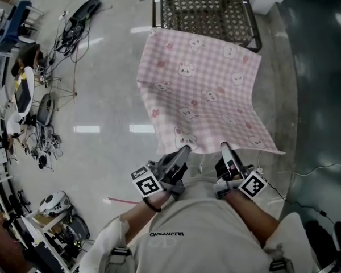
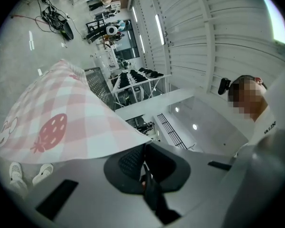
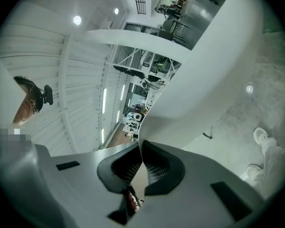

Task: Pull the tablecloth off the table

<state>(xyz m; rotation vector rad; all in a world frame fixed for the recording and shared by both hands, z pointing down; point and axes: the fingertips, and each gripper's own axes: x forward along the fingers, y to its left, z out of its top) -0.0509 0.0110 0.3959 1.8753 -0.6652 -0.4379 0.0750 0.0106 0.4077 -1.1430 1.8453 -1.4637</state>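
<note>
The near edge of the tablecloth (image 1: 202, 90) vanishes inside the jaws of the left gripper (image 1: 181, 154) and right gripper (image 1: 226, 149), both clenched on it. Soft pink gingham with bunny prints, it stretches ahead of the jaws to the black wire-mesh desk (image 1: 207, 10), which the frame cuts off.

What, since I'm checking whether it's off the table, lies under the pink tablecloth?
Past the far edge of the tablecloth the black mesh table shows, with pale floor on both sides. What lies directly beneath the cloth is covered.
</note>
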